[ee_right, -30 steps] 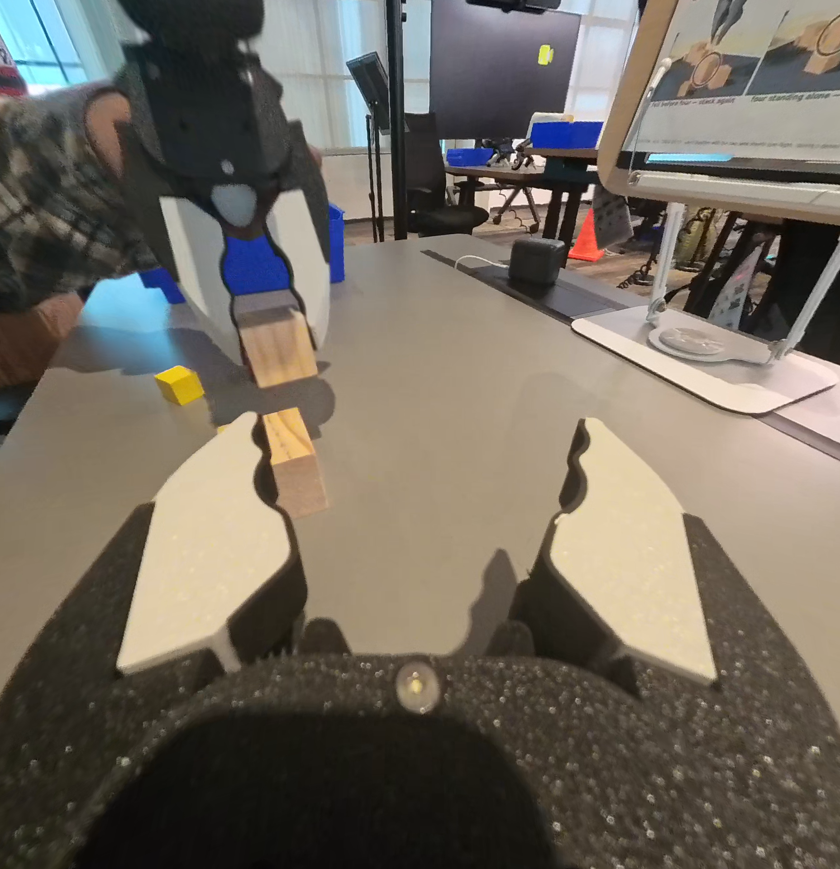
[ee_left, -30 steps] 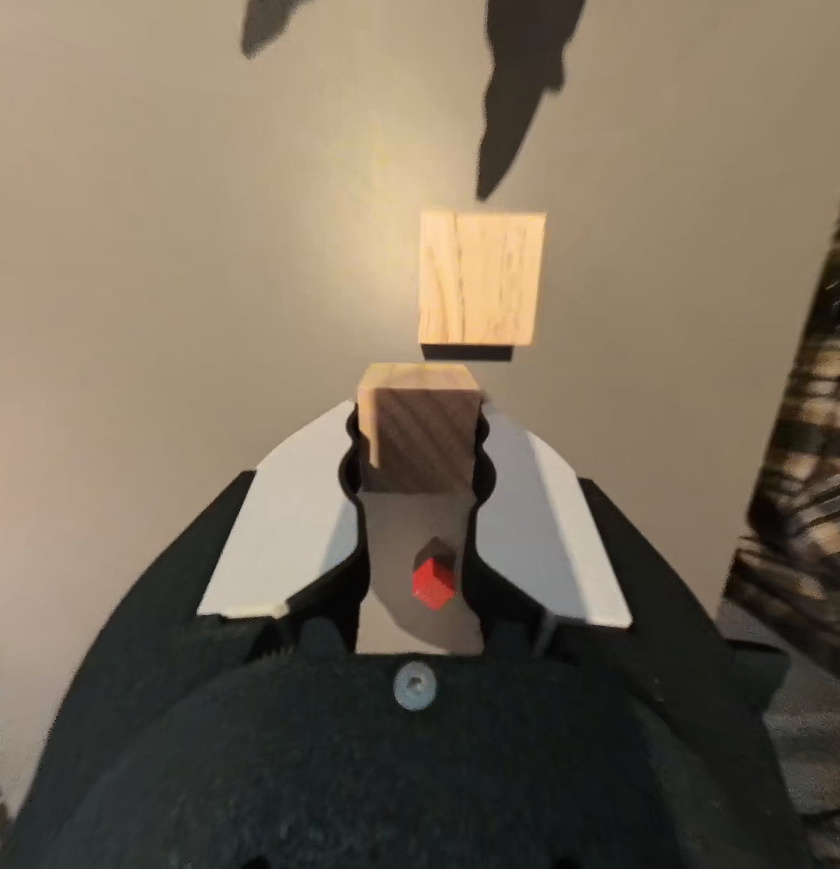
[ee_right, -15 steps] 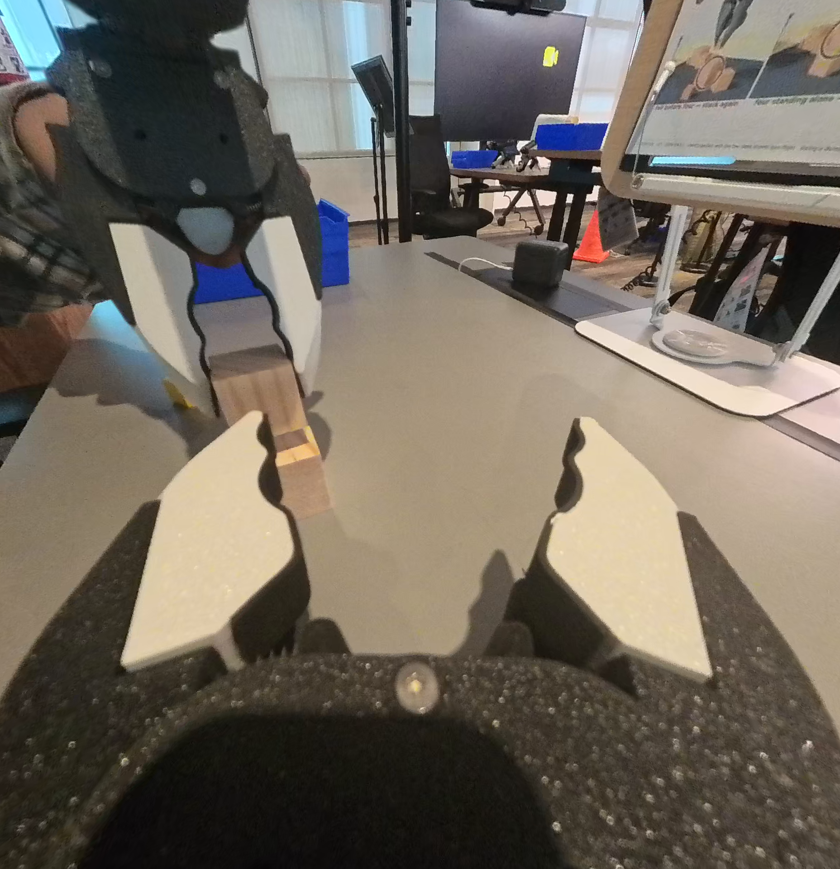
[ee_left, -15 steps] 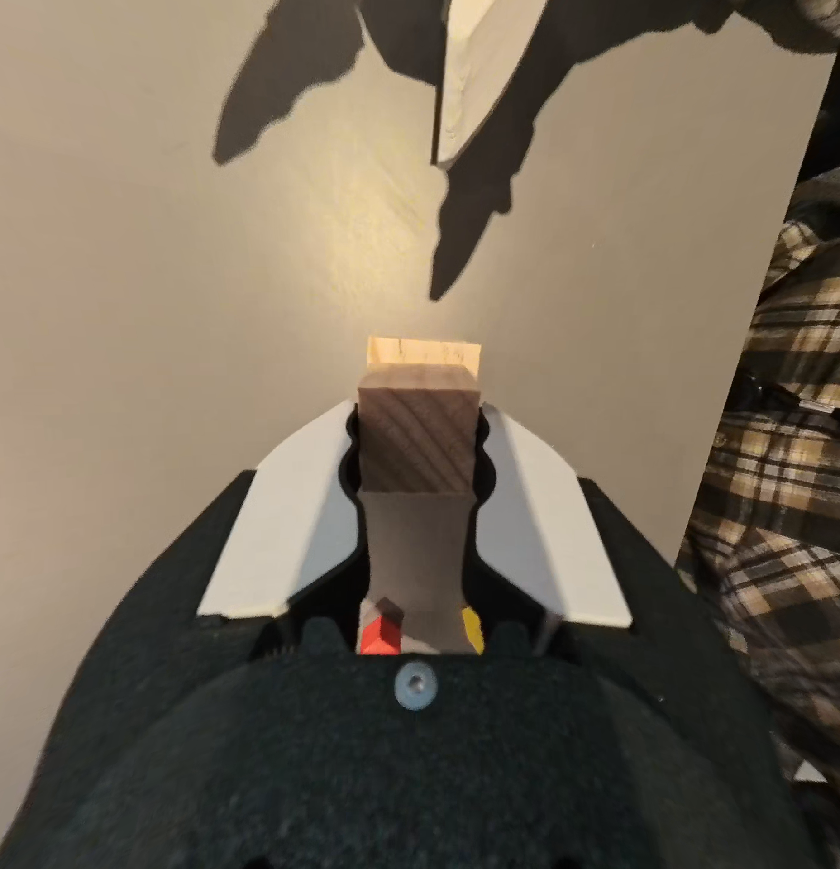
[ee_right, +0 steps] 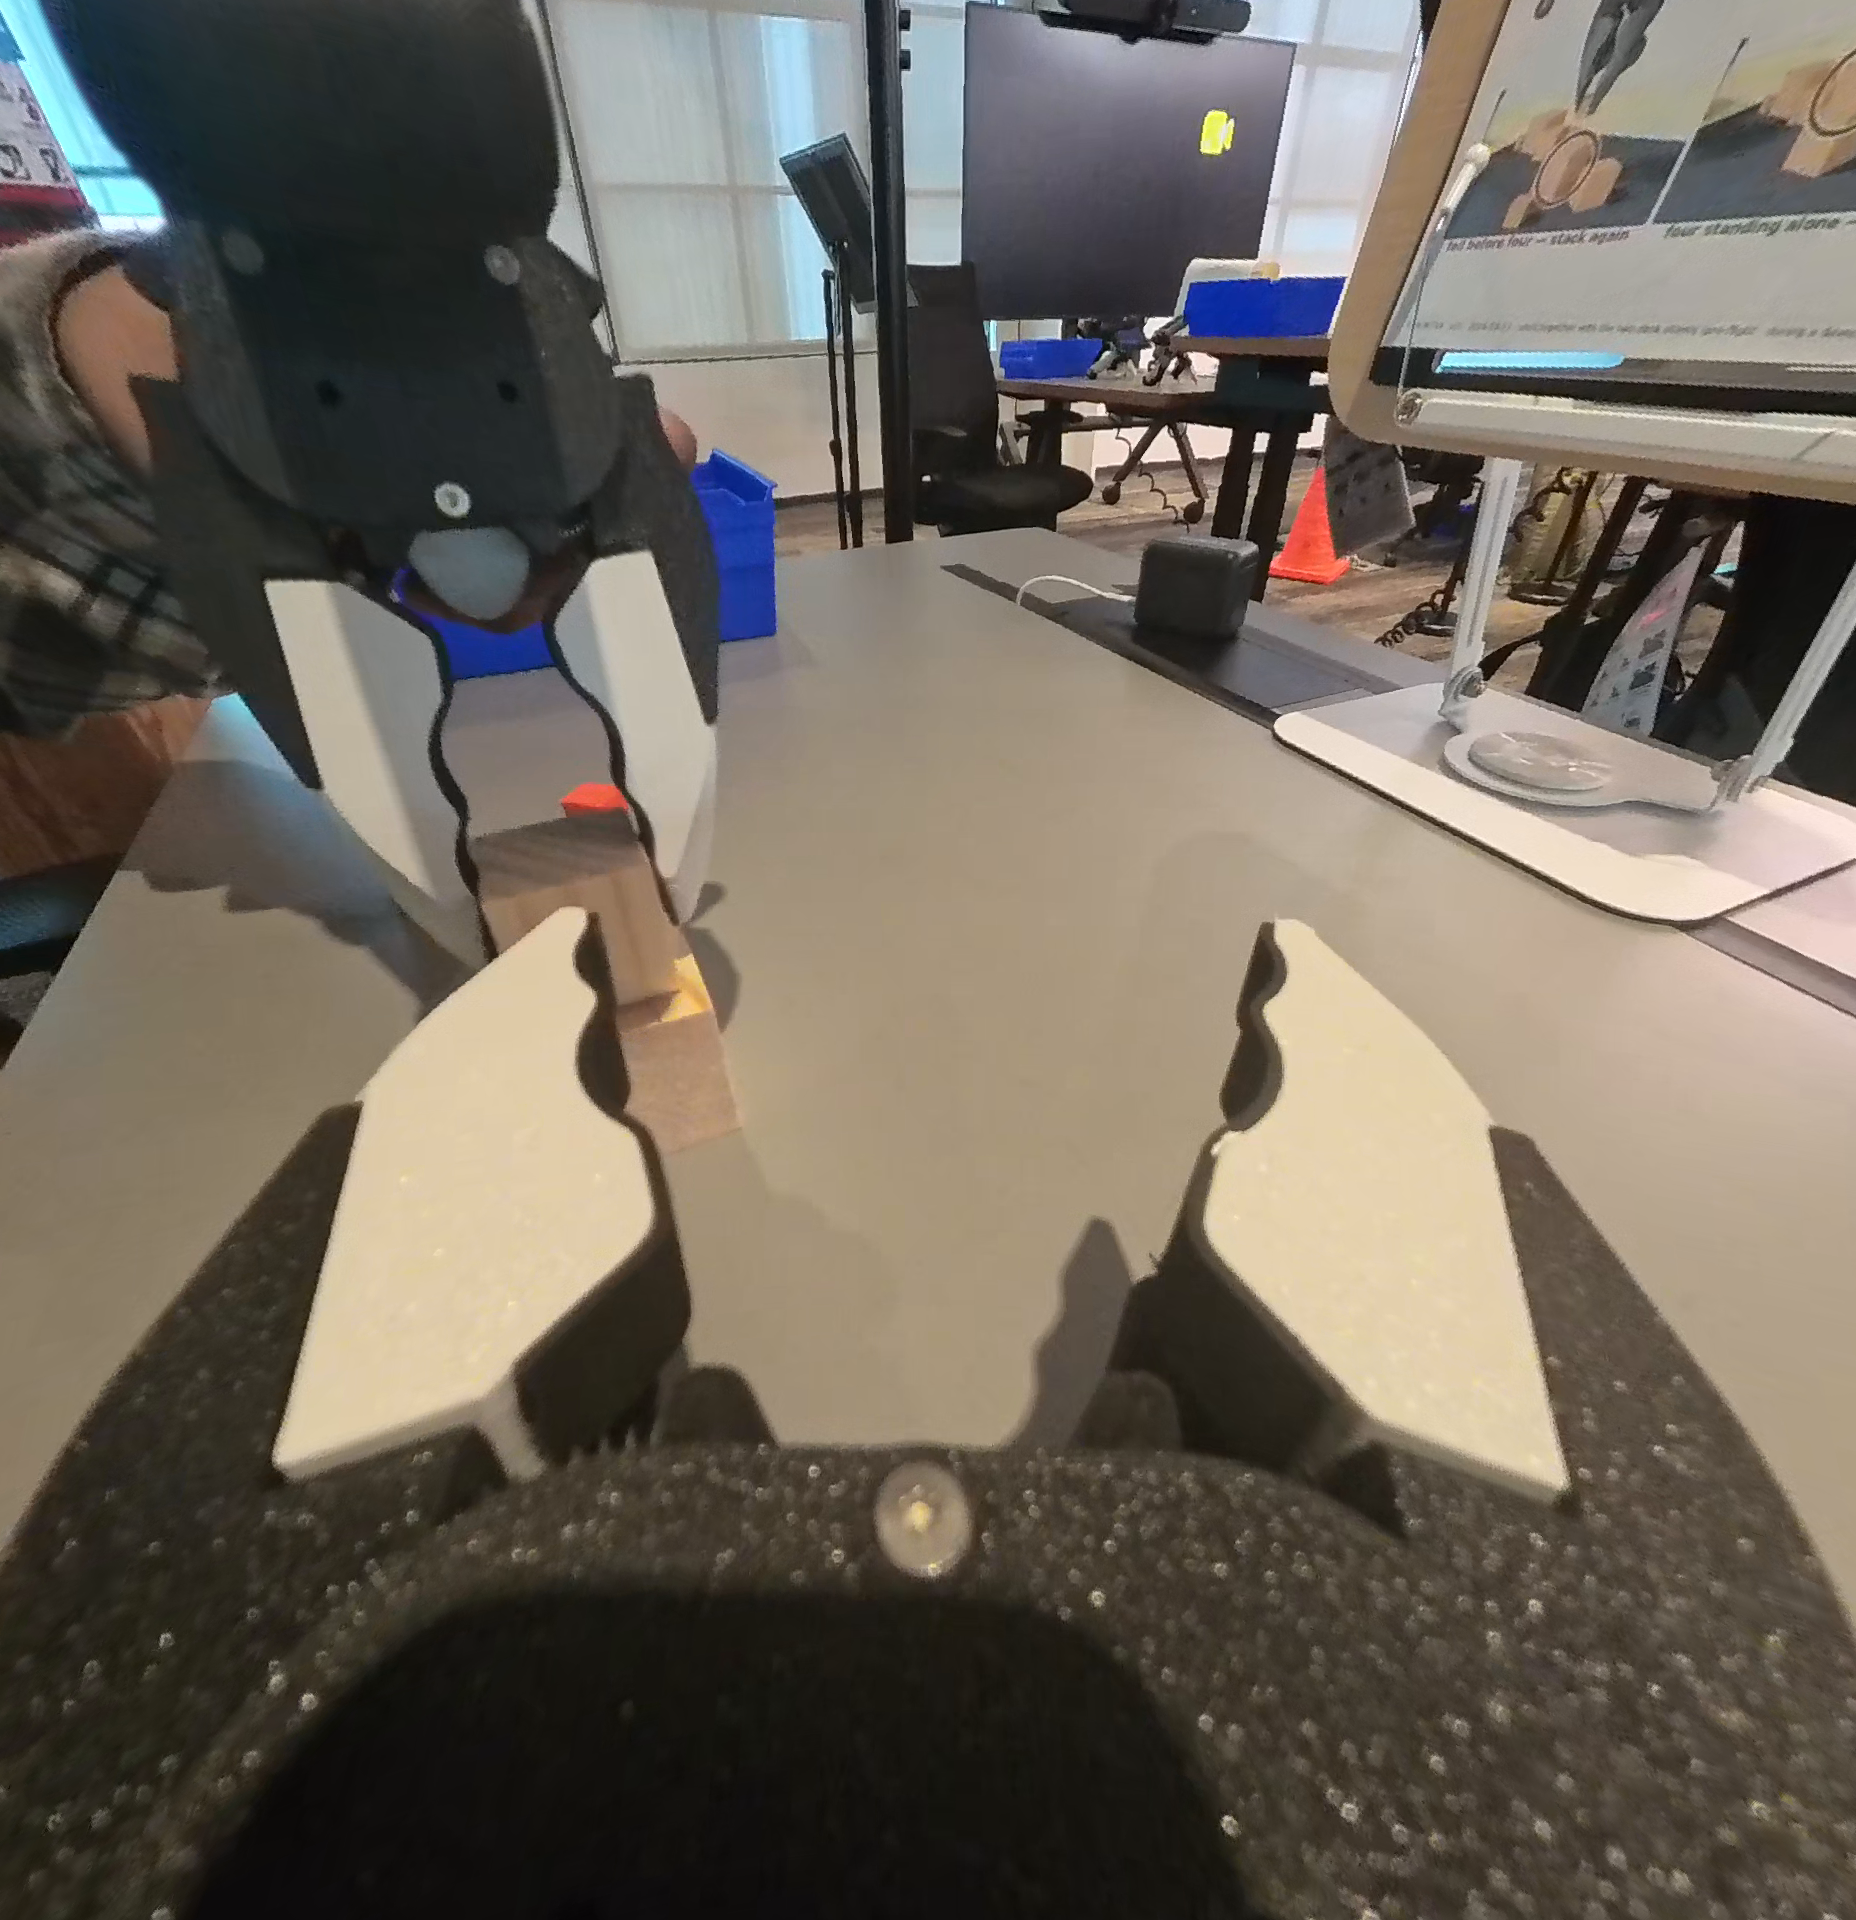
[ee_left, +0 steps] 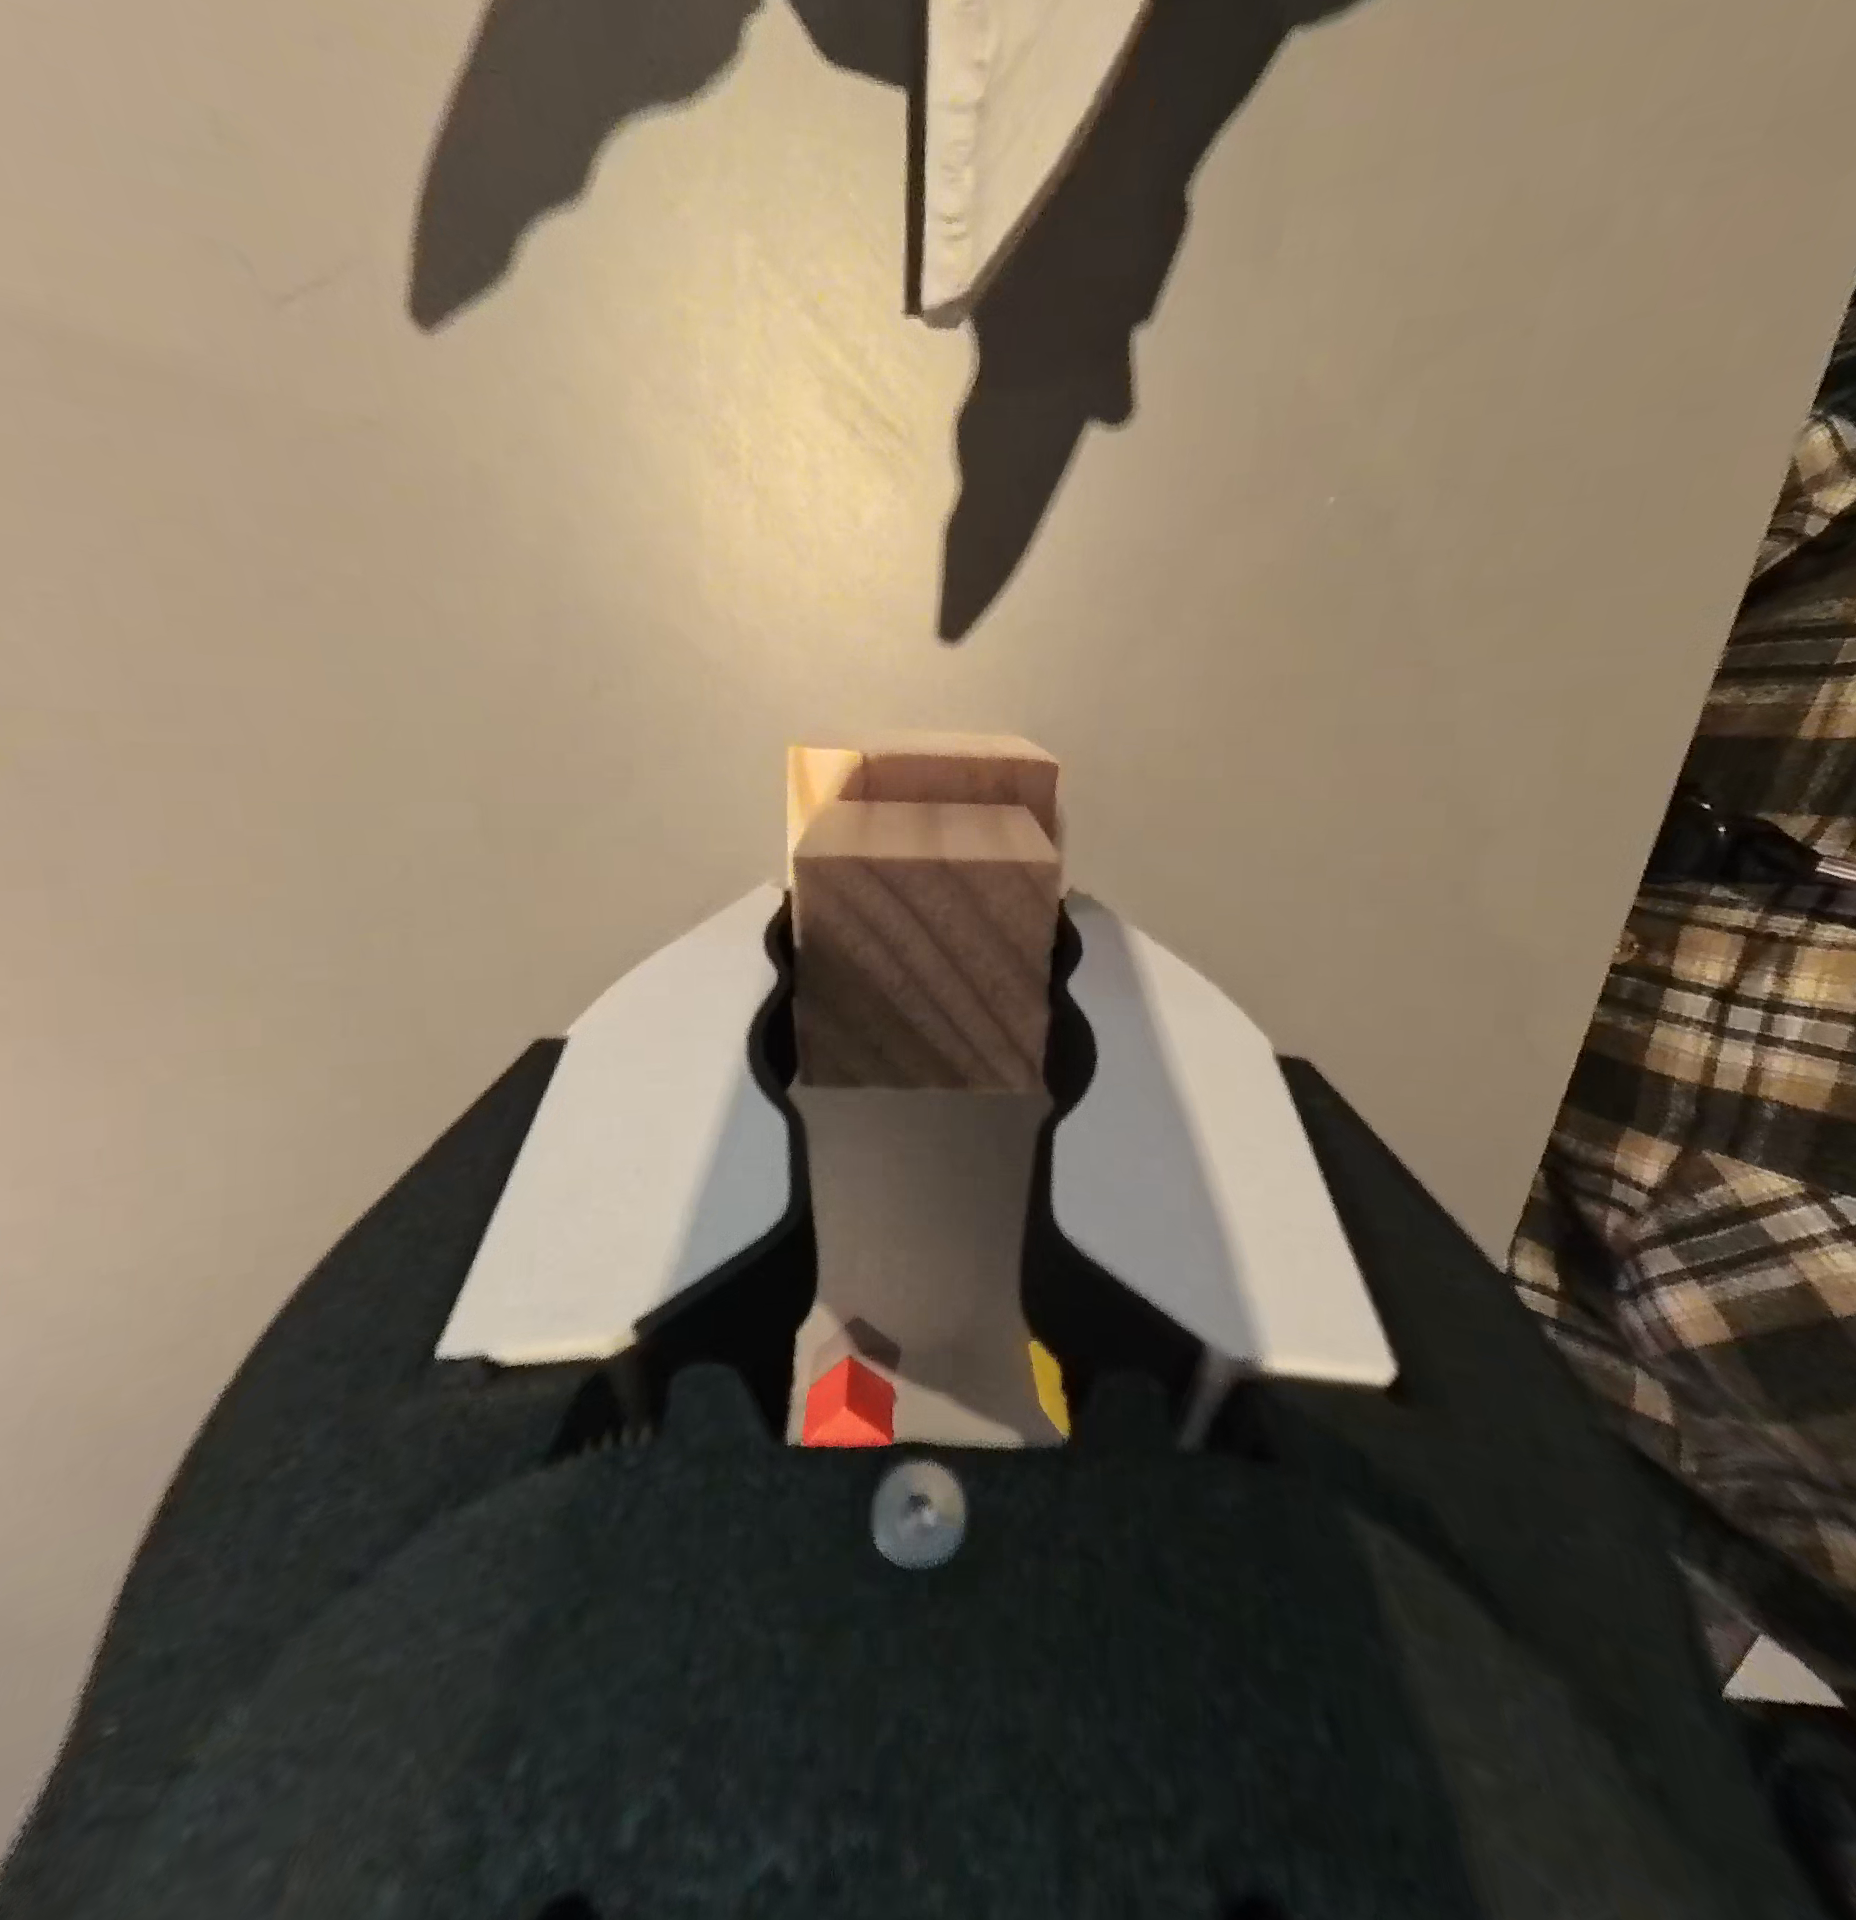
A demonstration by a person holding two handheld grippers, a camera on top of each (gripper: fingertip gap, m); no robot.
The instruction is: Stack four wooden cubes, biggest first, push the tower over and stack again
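Observation:
My left gripper [ee_left: 926,906] is shut on a wooden cube [ee_left: 924,961] and holds it from above, right over a larger wooden cube [ee_left: 955,781] that stands on the grey table [ee_left: 384,727]. In the right wrist view the held cube [ee_right: 555,878] rests on or just above the larger cube [ee_right: 685,1086], shifted a little toward its back. The left gripper [ee_right: 576,883] hangs over them there. My right gripper [ee_right: 919,940] is open and empty, low over the table, with its left finger [ee_right: 508,1143] beside the larger cube.
A small red cube [ee_left: 849,1415] and a small yellow cube [ee_left: 1049,1374] lie behind the stack. A tablet on a white stand [ee_right: 1630,821], a black box [ee_right: 1194,587] and a blue bin [ee_right: 742,561] stand farther back. A plaid sleeve [ee_left: 1682,935] is at the right.
My left gripper has brought its cube over the larger cube and lowered it down to it. My right gripper has stayed open and nearly still.

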